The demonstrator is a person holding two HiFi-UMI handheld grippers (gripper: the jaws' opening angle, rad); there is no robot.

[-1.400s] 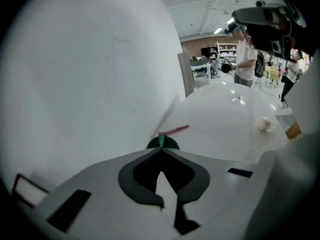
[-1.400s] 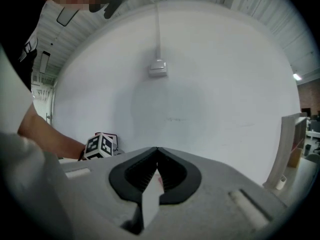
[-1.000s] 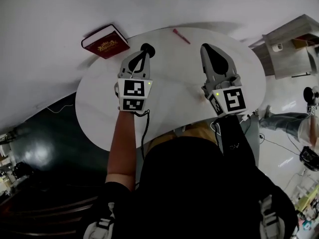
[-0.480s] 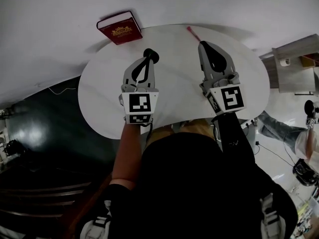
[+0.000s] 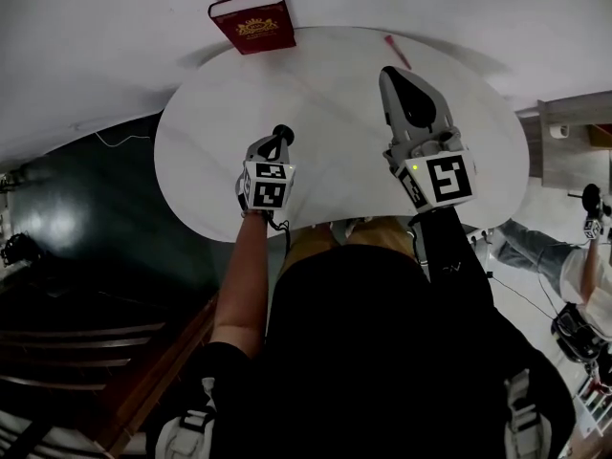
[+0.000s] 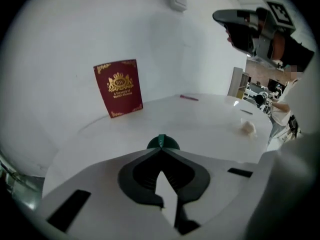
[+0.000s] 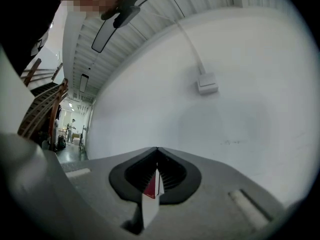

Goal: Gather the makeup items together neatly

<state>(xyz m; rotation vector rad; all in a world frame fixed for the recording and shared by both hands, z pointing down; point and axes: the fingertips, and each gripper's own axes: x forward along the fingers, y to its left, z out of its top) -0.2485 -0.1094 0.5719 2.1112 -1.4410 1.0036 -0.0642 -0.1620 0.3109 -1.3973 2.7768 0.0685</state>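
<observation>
The left tool (image 5: 278, 142), clenched on a dark green round-headed item (image 6: 162, 142), has sunk toward the worktop (image 5: 325, 94), probably to place it, while the pink pencil (image 5: 395, 51) lies ungathered just beyond the shut, empty right tool (image 5: 394, 76).

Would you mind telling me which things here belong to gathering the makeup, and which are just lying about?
Job in hand:
- dark green round piece, pinched in the left gripper
- red pencil, far side of the table
- small whitish puff, probably

Lying about:
- burgundy book with gold crest, standing at the table's far edge
- white box with a cable, above it
</observation>
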